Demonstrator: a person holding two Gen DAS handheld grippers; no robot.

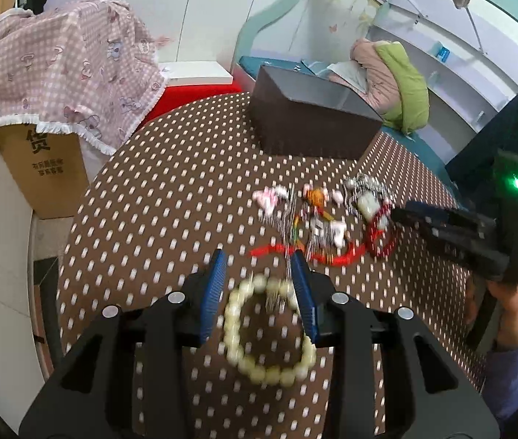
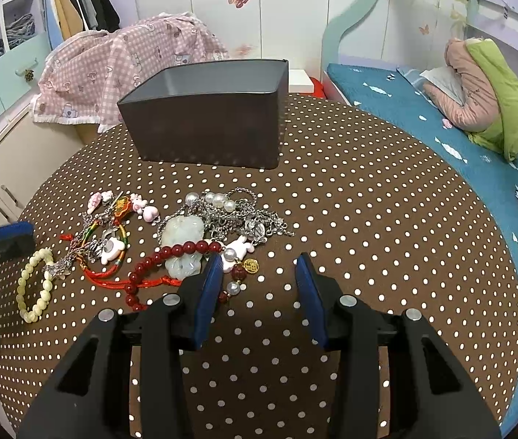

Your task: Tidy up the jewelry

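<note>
Left wrist: left gripper [image 1: 259,267] jaws parted over pale bead bracelet [image 1: 269,333]; right gripper [image 2: 257,274] jaws parted, empty

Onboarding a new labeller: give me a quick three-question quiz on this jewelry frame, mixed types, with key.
1. True or false: the dark box already holds jewelry.
2. Multiple choice: the pale bead bracelet lies A) inside the box, B) on the dotted tablecloth below the left gripper, C) clamped in the right gripper.
3. Short answer: which item does the red bead bracelet lie across?

Key:
1. False: the part of its inside that shows is bare.
2. B: it lies flat, with the open pads over it.
3. The pale green jade pendant in the tangled pile.
</note>
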